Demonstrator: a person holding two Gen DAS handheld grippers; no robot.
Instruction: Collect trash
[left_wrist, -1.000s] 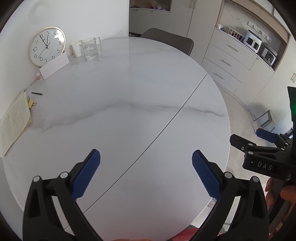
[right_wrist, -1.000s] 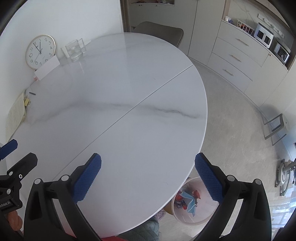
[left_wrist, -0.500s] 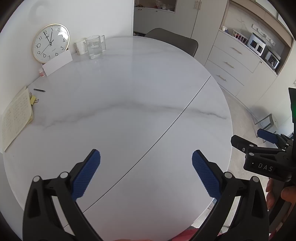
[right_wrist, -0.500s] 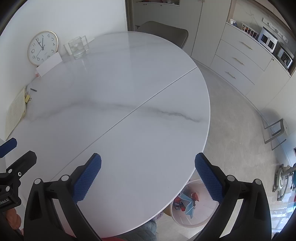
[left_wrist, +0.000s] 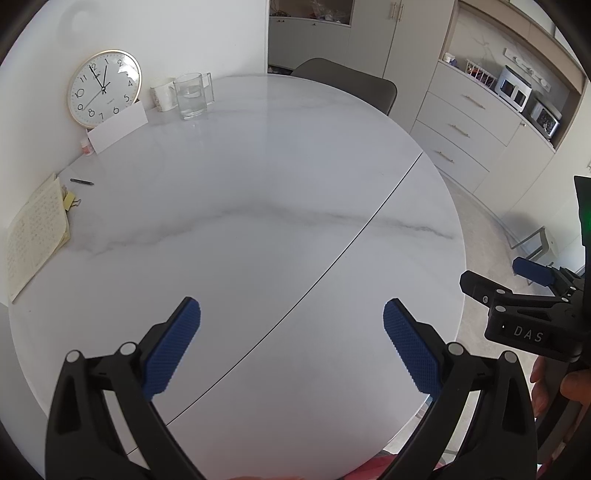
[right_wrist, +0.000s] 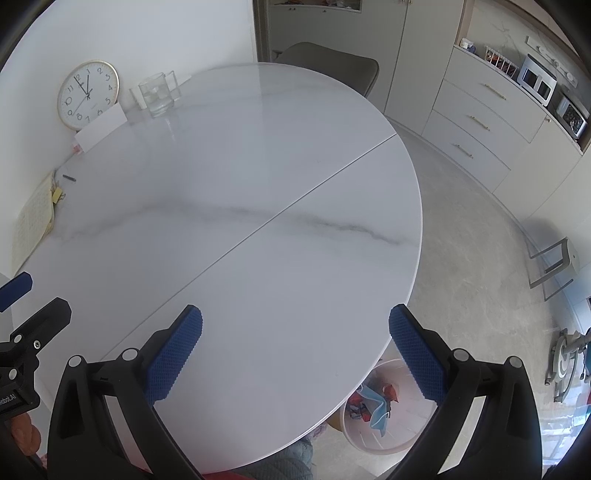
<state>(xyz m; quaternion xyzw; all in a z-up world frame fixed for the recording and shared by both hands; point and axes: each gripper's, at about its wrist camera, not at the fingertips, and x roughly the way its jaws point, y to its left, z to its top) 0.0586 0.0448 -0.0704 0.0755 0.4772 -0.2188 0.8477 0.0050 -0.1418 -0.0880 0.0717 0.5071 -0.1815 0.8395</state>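
My left gripper (left_wrist: 291, 314) is open and empty above the near part of the round white marble table (left_wrist: 258, 184). My right gripper (right_wrist: 295, 321) is open and empty over the table's near right edge; it also shows at the right of the left wrist view (left_wrist: 517, 280). A pale trash bin (right_wrist: 384, 439) stands on the floor under the table's near edge, partly hidden by my right finger. It holds a blue face mask (right_wrist: 375, 406) and red wrappers (right_wrist: 389, 391). I see no loose trash on the table top.
At the table's far left stand a clock (left_wrist: 104, 90), a white card (left_wrist: 118, 127), a mug (left_wrist: 164, 96) and a glass pitcher (left_wrist: 192, 96). A pen (left_wrist: 82, 181) and a notebook (left_wrist: 35, 236) lie at the left edge. A chair (left_wrist: 347, 83) and drawers (left_wrist: 465, 129) are beyond.
Both grippers have drawn back and tilted up a little, so the table looks farther and more of the room shows. Both stay open and empty.
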